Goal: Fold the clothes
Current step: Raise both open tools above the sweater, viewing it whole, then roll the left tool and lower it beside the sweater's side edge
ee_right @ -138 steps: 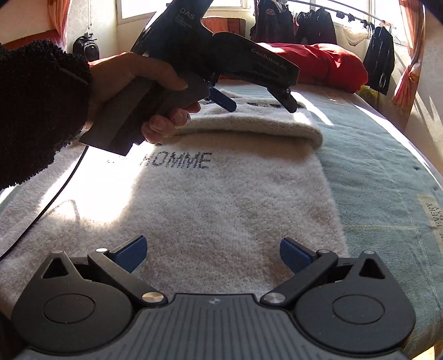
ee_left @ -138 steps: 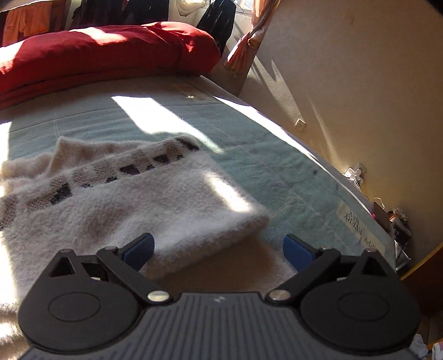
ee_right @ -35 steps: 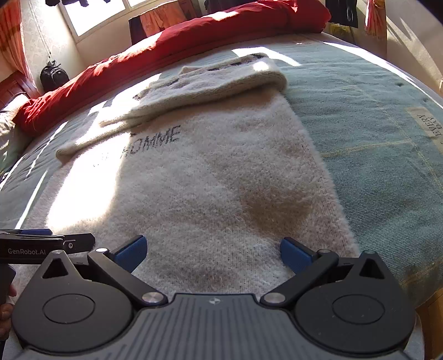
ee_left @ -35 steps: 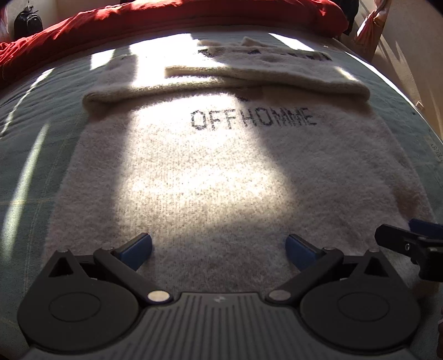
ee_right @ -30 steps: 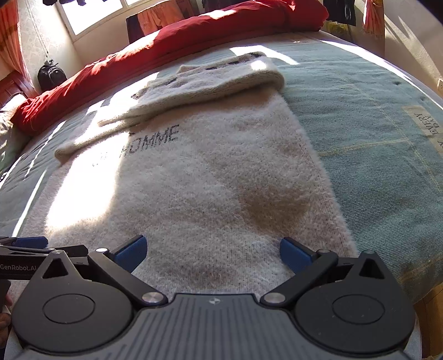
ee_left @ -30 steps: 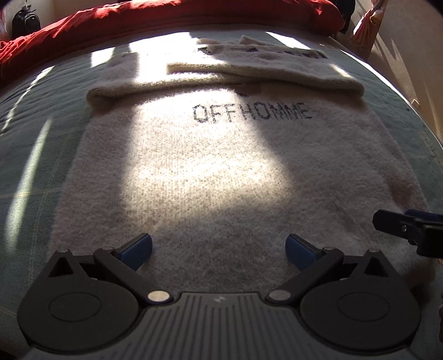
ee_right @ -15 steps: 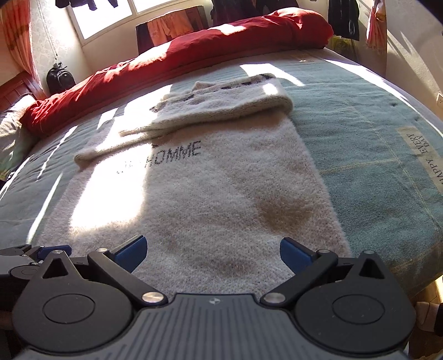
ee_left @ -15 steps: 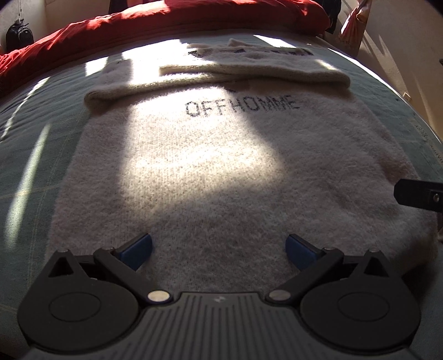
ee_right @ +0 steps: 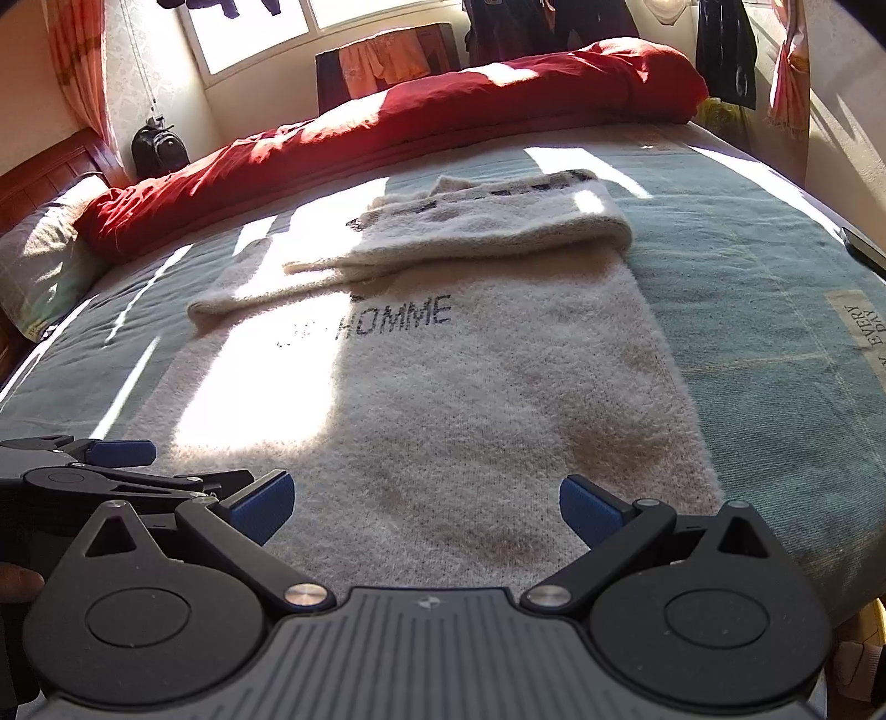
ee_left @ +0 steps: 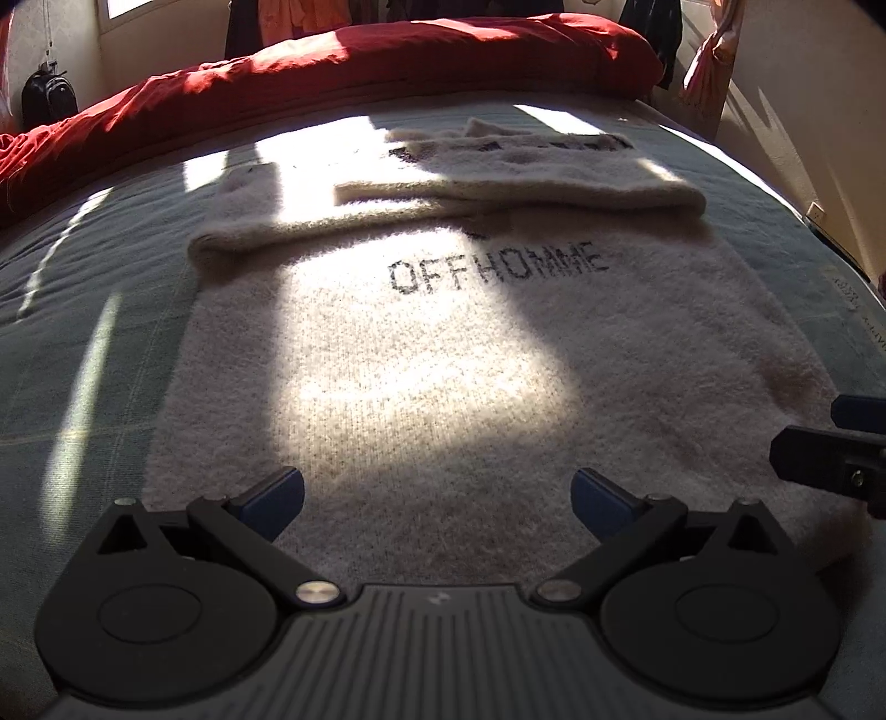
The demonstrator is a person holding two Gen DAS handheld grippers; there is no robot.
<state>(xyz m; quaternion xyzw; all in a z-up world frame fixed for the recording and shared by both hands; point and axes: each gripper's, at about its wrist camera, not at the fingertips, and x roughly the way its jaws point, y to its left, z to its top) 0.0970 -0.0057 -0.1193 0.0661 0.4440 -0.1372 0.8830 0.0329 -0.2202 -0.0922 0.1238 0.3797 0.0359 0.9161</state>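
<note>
Cream sweater (ee_left: 443, 376) lies flat on the bed (ee_left: 83, 343), hem end nearest the cameras, black lettering "OFFHOMME" (ee_left: 495, 270) across the chest. Both sleeves (ee_left: 515, 180) are folded in across the top of the sweater, stacked one over the other beyond the lettering, with a dark block pattern near the collar end. Left of the sweater: bare green bed cover with sun stripes, a pillow (ee_right: 39, 266) at the far left edge, a dark bag (ee_right: 158, 147) against the wall. Beyond the sweater, a red duvet (ee_right: 415, 116) runs along the far side of the bed, with clothes hanging by the window (ee_right: 255, 27) behind it. Left gripper (ee_left: 437, 493) sits low over the hem, jaws spread wide, holding nothing, blue pads clear of each other with sweater showing between them. Right gripper (ee_right: 426, 501) sits over the hem's right part, jaws also wide apart and empty. Each gripper shows in the other's view, close beside it at the hem. Right of the sweater: bare bed cover with a printed label (ee_right: 855, 327) near the edge, then the wall.
</note>
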